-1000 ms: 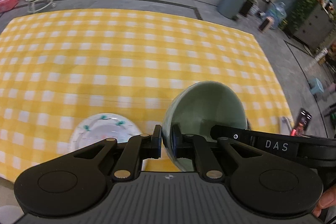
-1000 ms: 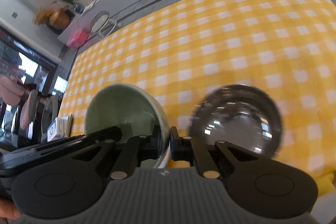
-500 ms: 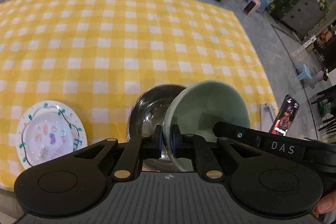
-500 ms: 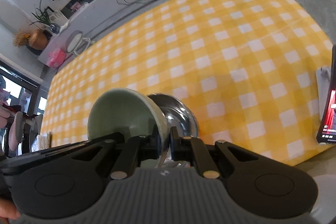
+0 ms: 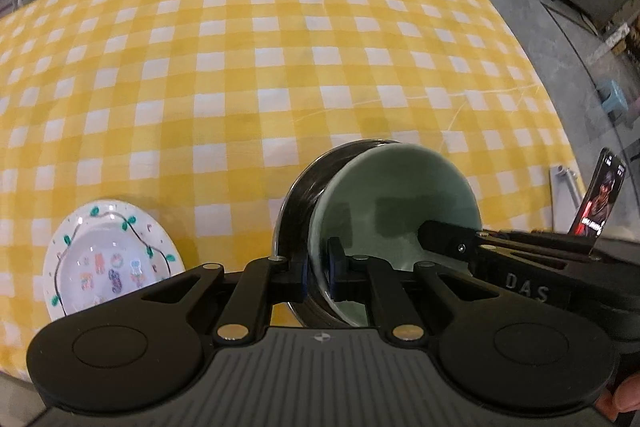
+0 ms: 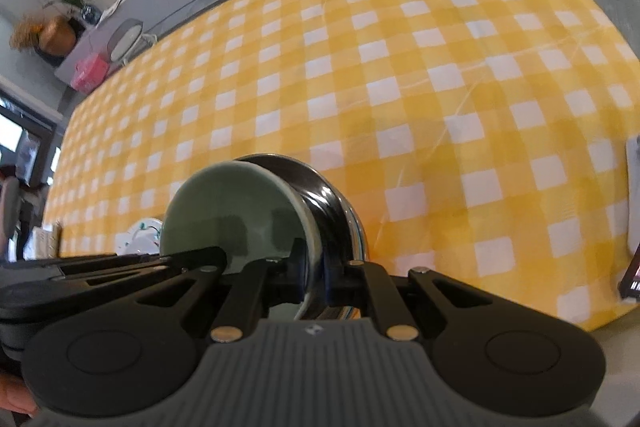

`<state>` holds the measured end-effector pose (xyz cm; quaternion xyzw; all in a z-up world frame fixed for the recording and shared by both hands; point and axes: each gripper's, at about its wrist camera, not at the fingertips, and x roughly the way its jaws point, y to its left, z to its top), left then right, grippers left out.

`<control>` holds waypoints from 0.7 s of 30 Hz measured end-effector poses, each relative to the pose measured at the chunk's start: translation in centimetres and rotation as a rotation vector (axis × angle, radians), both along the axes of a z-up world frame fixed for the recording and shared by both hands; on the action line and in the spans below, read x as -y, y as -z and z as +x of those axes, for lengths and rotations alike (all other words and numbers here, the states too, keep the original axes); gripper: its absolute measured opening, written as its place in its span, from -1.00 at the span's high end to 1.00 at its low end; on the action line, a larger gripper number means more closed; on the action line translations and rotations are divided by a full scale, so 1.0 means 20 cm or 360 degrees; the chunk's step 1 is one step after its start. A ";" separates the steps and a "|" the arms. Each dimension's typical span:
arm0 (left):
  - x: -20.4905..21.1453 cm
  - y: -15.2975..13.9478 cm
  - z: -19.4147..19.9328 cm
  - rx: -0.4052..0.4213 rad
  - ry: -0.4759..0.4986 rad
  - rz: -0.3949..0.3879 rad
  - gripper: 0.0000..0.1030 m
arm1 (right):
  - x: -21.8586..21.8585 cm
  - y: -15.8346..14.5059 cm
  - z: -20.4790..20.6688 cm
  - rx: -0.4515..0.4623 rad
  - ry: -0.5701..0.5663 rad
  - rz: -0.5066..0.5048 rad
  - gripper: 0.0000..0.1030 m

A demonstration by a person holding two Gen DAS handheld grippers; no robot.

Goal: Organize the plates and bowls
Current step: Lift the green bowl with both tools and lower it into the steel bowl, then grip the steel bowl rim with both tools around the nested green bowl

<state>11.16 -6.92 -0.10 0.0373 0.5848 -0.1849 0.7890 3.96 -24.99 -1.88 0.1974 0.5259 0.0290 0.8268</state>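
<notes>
Lay spread wide, checked cloth (image 5: 280,75). Sat near its front edge, steel bowl (image 5: 298,211), green bowl (image 5: 400,203) tilted into it. Nipped the green rim from opposite sides, left gripper (image 5: 317,275) and right gripper (image 6: 314,277), jaws nearly closed. Rested left of both, plate (image 5: 108,255).

The cloth (image 5: 248,75) is yellow-and-white check. The bowl (image 5: 392,195) is pale green, the metal bowl (image 5: 298,199) dark and shiny, the plate (image 5: 108,259) white with green leaves.

Open checked counter (image 5: 280,67) across the upper and middle frame, free for passage. Blocked lower left by a painted plate (image 5: 108,259), lower centre by nested bowls (image 5: 380,219), right edge by a propped phone (image 5: 600,203).
</notes>
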 end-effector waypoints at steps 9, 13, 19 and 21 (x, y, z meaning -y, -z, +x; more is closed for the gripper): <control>0.03 0.00 0.01 0.0058 0.0064 0.0108 0.80 | -0.07 0.00 0.03 0.0027 -0.0080 -0.0149 0.89; 0.05 0.00 0.00 0.0083 0.0092 0.0138 0.78 | -0.12 -0.02 0.02 0.0071 -0.0130 -0.0298 0.88; 0.03 -0.02 0.02 0.0089 0.0076 0.0099 0.77 | -0.09 -0.01 0.03 0.0062 -0.0127 -0.0293 0.87; 0.03 -0.03 0.02 0.0093 0.0075 0.0088 0.77 | -0.09 -0.02 0.03 0.0073 -0.0121 -0.0290 0.87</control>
